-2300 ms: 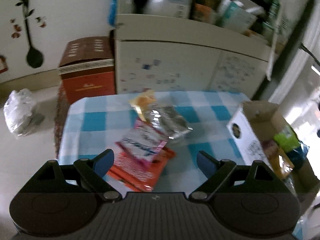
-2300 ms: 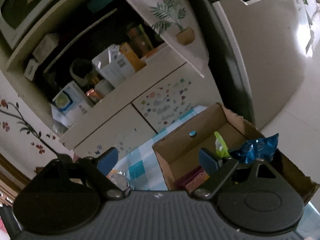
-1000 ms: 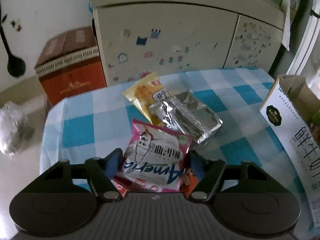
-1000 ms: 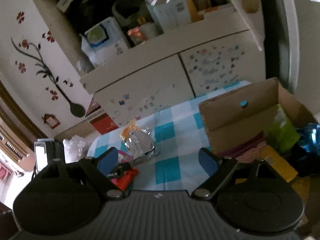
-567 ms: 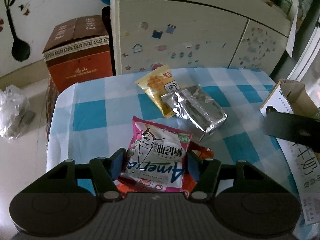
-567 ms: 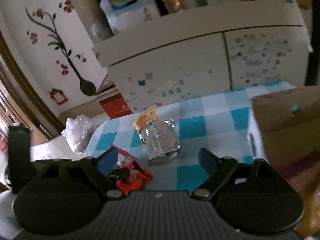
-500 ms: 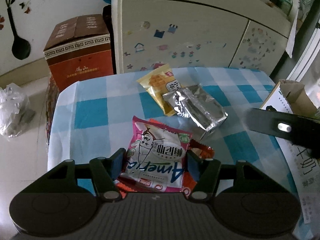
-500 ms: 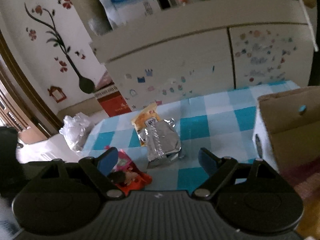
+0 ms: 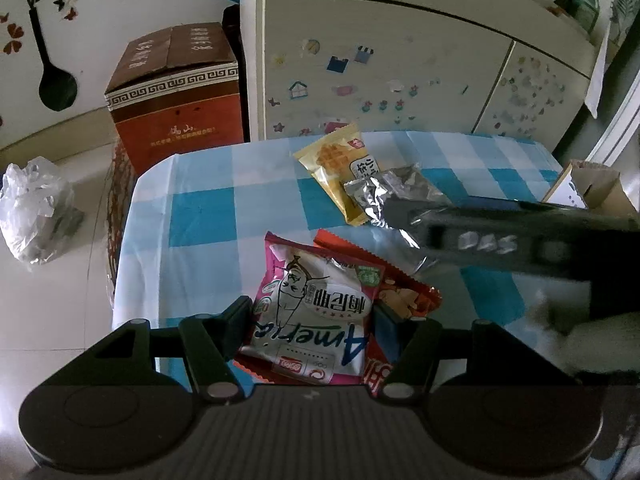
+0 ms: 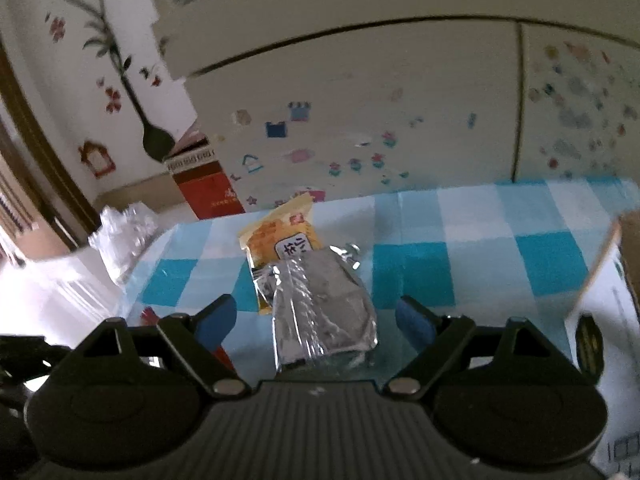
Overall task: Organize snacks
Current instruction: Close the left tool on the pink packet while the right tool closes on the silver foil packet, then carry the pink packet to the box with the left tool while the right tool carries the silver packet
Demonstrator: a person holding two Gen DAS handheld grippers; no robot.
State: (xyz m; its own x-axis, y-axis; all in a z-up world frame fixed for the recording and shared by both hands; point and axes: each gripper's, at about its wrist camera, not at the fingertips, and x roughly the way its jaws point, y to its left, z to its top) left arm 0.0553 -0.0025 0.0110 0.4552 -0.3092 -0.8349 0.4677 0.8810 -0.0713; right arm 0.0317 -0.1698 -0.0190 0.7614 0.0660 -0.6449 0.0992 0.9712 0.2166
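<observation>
Now left tool (image 9: 312, 326) clamps the pink snack bag (image 9: 316, 320); right tool (image 10: 316, 320) straddles the foil packet (image 10: 324, 308), unclenched.

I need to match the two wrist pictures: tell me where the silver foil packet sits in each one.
Left wrist: silver foil packet right of centre, partly behind the right gripper's dark body.
Right wrist: silver foil packet low centre, between the open fingers.
Shared landmark: yellow waffle packet lies under its far end.
</observation>
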